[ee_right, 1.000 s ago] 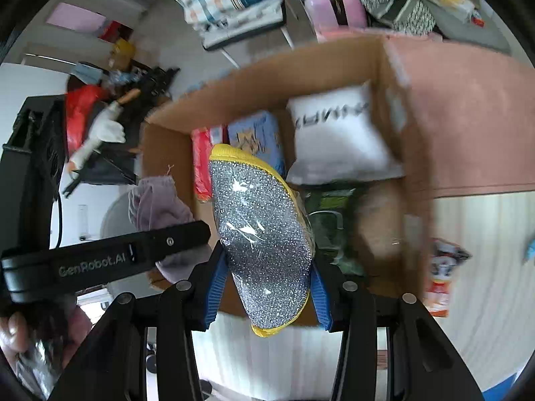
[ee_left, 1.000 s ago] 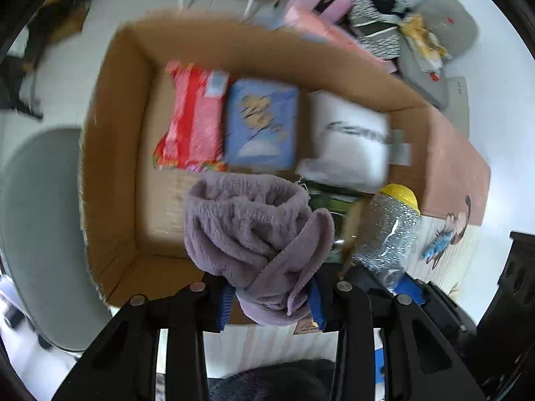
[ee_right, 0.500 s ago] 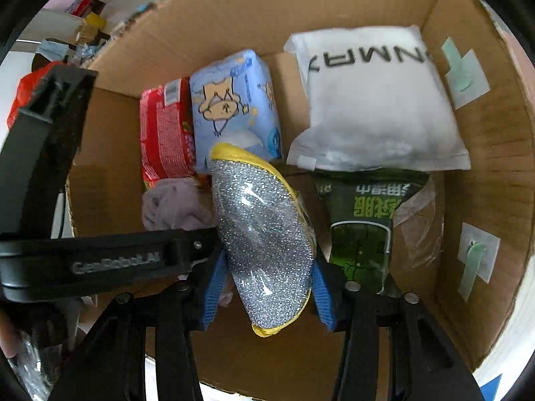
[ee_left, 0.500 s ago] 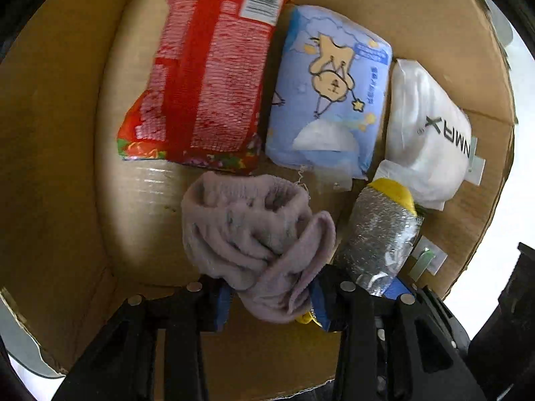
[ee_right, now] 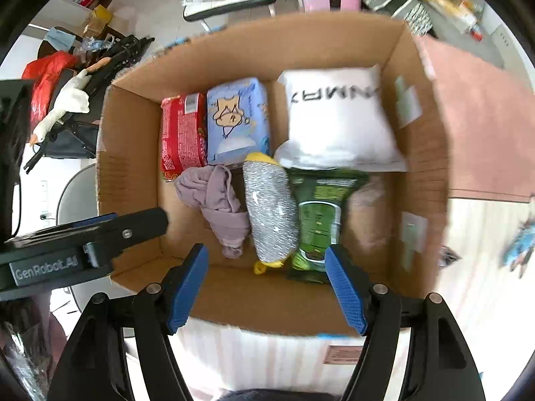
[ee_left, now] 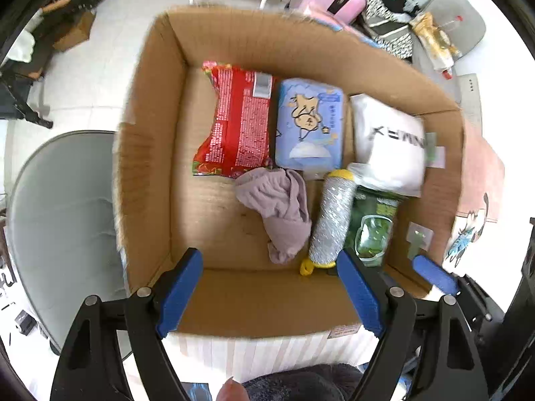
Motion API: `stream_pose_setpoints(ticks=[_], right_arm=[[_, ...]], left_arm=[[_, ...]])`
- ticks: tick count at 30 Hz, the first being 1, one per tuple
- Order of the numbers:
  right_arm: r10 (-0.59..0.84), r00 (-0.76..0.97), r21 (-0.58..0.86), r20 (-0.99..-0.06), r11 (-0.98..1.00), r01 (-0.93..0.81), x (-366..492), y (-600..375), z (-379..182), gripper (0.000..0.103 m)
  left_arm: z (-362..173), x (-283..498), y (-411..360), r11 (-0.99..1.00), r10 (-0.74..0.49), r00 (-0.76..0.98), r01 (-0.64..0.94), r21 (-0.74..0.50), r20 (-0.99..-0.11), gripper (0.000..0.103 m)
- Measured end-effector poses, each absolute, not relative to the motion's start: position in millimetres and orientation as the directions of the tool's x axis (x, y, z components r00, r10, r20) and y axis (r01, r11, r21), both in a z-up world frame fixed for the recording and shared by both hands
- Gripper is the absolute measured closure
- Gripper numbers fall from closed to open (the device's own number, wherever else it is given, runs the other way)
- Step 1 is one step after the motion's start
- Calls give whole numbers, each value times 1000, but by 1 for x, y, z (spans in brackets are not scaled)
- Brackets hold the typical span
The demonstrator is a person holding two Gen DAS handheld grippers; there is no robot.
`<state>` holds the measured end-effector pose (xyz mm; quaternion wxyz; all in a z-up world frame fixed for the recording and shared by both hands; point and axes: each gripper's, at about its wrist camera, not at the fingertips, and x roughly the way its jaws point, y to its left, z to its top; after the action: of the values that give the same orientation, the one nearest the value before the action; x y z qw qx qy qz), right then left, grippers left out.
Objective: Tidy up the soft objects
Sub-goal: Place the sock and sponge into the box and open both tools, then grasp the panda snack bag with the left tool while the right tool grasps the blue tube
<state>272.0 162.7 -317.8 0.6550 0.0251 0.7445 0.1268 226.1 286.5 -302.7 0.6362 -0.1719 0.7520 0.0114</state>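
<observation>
The cardboard box (ee_left: 150, 153) keeps bare floor along its left wall and near-left corner. The mauve cloth (ee_left: 281, 207) and silver scouring sponge (ee_left: 331, 217) lie mid-floor, touching. Around it: white floor, grey chair (ee_left: 63, 220). Left gripper (ee_left: 267, 287) and right gripper (ee_right: 267, 284) point steeply down, jaws opening, nothing between
</observation>
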Motion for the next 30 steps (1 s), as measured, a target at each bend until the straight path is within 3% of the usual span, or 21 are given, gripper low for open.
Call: stream_pose_setpoints(ticks=[6,8,10,23,30], right_arm=[[132,-38,137,-991,972,-191,250,144,-266,21],[104,10,99,-995,972,-215,237,135,-247,8],[110,35,99,-993,970,-220,230,127,-238,2],[183,91,163,-979,969,-185,196,58,-187,0],[137,72,135,-988,990,-35,186,-58,-202,0]], left_arm=[[-264,200,274,963,-163,-44,-223,-149,-986,21],[-257,195,265,968,-138,-8,-215,-133,-990,15],[-243,187,259,970,-112,30,-216,-116,-993,5],[-188,155,208,979,4,189,-201,-35,-982,1],[-209,158,115,994,0,163,-112,-18,-987,1]])
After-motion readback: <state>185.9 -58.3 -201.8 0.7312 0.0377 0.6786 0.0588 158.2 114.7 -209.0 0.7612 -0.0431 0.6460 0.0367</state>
